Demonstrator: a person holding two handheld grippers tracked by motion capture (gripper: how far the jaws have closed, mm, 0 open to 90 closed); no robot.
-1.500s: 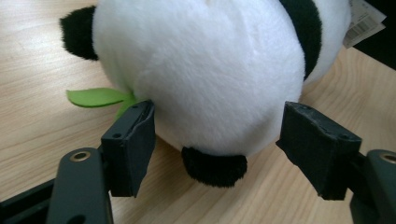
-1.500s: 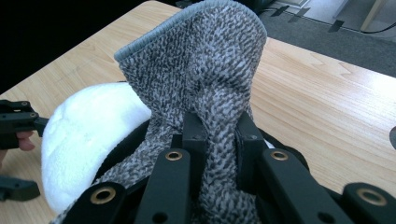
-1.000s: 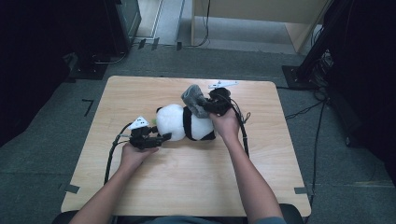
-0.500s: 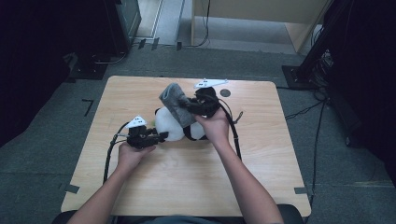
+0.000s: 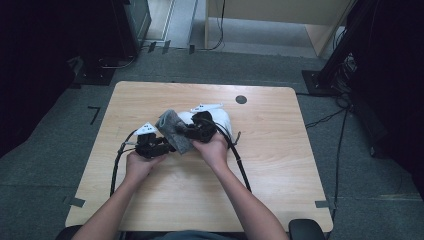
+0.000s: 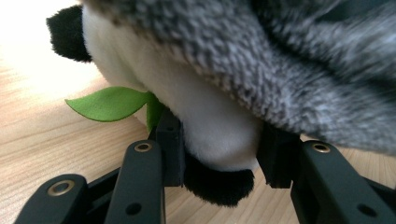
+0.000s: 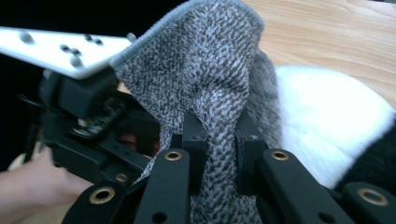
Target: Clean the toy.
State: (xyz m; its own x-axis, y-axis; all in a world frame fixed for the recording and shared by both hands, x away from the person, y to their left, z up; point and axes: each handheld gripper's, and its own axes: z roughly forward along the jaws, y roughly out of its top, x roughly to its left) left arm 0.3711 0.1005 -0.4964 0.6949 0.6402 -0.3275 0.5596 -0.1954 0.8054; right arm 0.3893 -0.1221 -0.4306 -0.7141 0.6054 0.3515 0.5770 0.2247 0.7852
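A white and black plush panda (image 5: 223,120) lies mid-table in the high view. My left gripper (image 5: 159,145) is at its left side, shut on a white and black limb (image 6: 219,149) of the plush, beside a green felt leaf (image 6: 109,102). A grey knitted cloth (image 5: 172,129) drapes over the plush's left part and hangs above the left jaws (image 6: 308,88). My right gripper (image 5: 192,133) is shut on that cloth (image 7: 205,74), pinching a fold (image 7: 219,140). Behind it lies the white plush body (image 7: 327,116), and the left gripper (image 7: 88,121) is close at the left.
The wooden table (image 5: 280,165) has a small black round hole (image 5: 241,99) at the back right. Black cables (image 5: 240,165) trail from both grippers toward the front edge. Dark equipment and cables stand on the floor around the table.
My right gripper has carried the grey cloth leftward across the plush, ending close to the left gripper. The left gripper has stayed about where it was.
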